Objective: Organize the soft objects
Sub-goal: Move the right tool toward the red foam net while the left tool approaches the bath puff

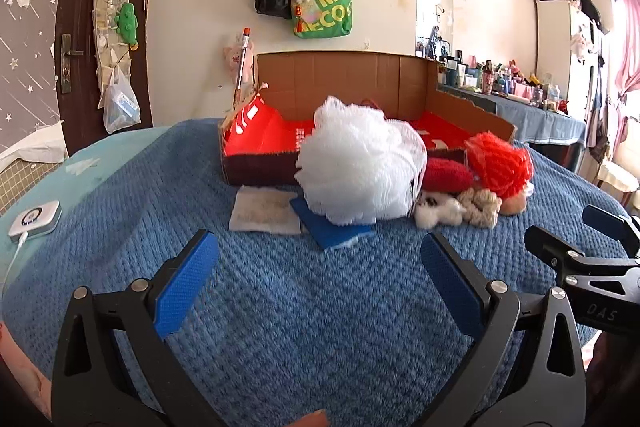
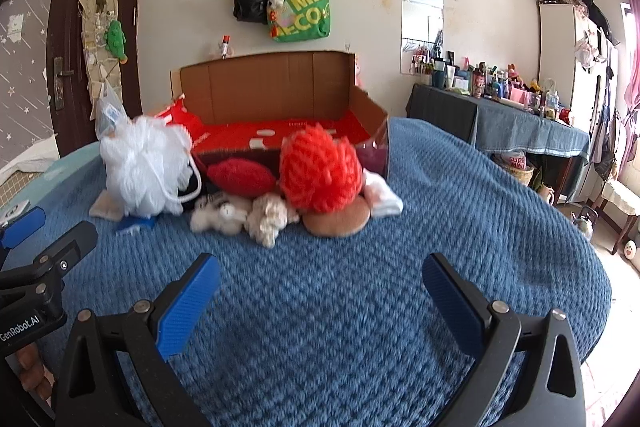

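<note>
Tongs, left (image 1: 320,263) and right (image 2: 320,267), gape empty before the sponge (image 1: 360,167) at 12 o'clock, whose slippery mesh could slide free if pinched shallowly.

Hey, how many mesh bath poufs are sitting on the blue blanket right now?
2. The white bath pouf sits left, before the cardboard box; the orange-red bath pouf sits right, on a tan round pad. More may be hidden behind the pile.
</note>
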`<state>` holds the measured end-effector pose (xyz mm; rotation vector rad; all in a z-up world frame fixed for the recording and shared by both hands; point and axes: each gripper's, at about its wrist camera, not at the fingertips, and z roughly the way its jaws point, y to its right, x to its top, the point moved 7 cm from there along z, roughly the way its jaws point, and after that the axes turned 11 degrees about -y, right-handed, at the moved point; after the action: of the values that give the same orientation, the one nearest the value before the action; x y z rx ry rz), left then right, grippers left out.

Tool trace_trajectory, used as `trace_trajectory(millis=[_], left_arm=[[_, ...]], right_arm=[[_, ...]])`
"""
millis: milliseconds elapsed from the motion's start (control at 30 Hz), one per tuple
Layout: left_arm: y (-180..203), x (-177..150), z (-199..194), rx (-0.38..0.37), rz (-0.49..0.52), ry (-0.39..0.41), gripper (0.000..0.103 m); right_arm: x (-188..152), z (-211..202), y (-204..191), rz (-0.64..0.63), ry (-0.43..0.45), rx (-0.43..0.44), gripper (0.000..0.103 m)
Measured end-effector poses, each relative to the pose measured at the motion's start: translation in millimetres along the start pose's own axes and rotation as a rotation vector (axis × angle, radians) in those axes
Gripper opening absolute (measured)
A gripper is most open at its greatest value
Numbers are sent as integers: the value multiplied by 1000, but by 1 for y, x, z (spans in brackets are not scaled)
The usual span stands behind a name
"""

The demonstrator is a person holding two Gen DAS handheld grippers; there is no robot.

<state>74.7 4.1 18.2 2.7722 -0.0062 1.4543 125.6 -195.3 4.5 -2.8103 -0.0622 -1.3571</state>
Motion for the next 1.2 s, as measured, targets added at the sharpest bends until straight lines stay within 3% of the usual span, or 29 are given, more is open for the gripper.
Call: trace_trajectory(millis=[700, 1200], left_arm=[[2, 65, 10, -34, 42, 23, 103], [13, 72, 60, -124, 80, -162, 103]], right_arm=[[72, 4, 8, 2, 57, -10, 103], [94, 54, 9, -73, -94, 11, 103]])
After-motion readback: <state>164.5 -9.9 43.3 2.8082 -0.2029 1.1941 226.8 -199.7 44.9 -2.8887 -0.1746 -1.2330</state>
